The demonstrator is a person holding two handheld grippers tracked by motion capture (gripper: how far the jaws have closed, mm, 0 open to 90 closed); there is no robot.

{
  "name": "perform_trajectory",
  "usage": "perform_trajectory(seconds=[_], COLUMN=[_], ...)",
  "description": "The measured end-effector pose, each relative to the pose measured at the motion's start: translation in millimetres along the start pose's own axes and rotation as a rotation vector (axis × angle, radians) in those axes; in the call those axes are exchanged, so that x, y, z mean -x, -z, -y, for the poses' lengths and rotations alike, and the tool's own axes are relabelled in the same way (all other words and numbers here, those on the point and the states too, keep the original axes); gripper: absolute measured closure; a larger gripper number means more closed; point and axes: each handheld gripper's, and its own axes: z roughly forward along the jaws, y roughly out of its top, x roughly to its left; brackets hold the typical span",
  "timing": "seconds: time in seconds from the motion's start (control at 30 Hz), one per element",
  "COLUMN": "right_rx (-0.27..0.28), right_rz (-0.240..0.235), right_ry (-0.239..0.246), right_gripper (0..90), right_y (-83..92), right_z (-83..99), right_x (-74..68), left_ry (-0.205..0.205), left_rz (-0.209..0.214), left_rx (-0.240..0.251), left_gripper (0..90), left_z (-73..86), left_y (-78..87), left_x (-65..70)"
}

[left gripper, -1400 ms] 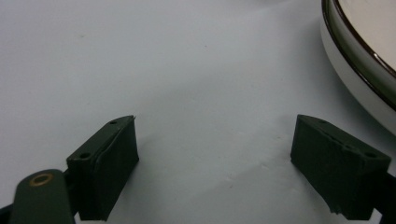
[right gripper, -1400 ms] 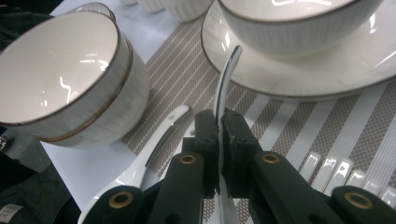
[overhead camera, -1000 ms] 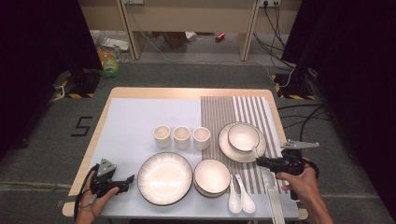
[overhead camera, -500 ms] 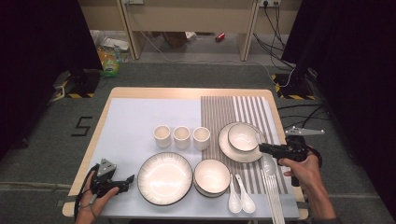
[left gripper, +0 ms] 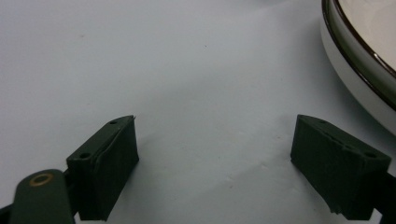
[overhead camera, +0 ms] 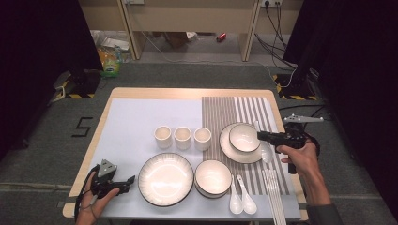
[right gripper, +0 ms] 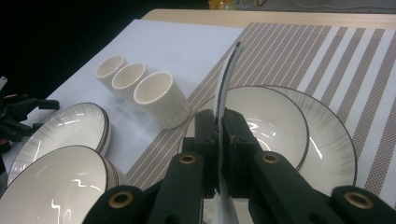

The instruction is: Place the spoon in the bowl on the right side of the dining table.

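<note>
**Spoon lifted over the bowl**

Since a second ago my right gripper (overhead camera: pixel 261 136) has travelled up the surface (overhead camera: pixel 131 122) from the near right edge and now sits over the rim of the plate (overhead camera: pixel 230 151) at about 3 o'clock of the setting. It is clenched on a white spoon (right gripper: pixel 227 74), whose thin edge sticks up between the pads in the right gripper view and curves away towards 12 o'clock. My right hand (overhead camera: pixel 300 157) carries it from the right side.

My left gripper (overhead camera: pixel 130 180) has kept its place at 8 o'clock, resting on the pale mat with its jaws spread wide and nothing between them; the big plate (left gripper: pixel 359 56) lies just to its right.

Nearest to me lie two more spoons (overhead camera: pixel 241 199) and chopsticks (overhead camera: pixel 274 197) at 5 o'clock. Beside them stands the stacked bowl (overhead camera: pixel 212 177). Farther on, under the held spoon, is the small bowl (right gripper: pixel 275 121) on its plate, on the striped mat (overhead camera: pixel 244 110). Three cups (overhead camera: pixel 182 137) stand in a row at the centre.
</note>
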Motion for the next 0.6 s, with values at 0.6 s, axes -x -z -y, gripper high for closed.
perform_trajectory(seconds=[0.6], right_rx=[0.008], right_rz=[0.011], right_ry=[-0.031], right_gripper=[85.8], right_y=[-20.3], right_z=[-22.0], right_x=[11.6], left_ry=[0.000], left_rz=[0.000], left_rx=[0.000], left_gripper=[13.6], left_z=[0.0], left_y=[0.0], left_x=[-0.1])
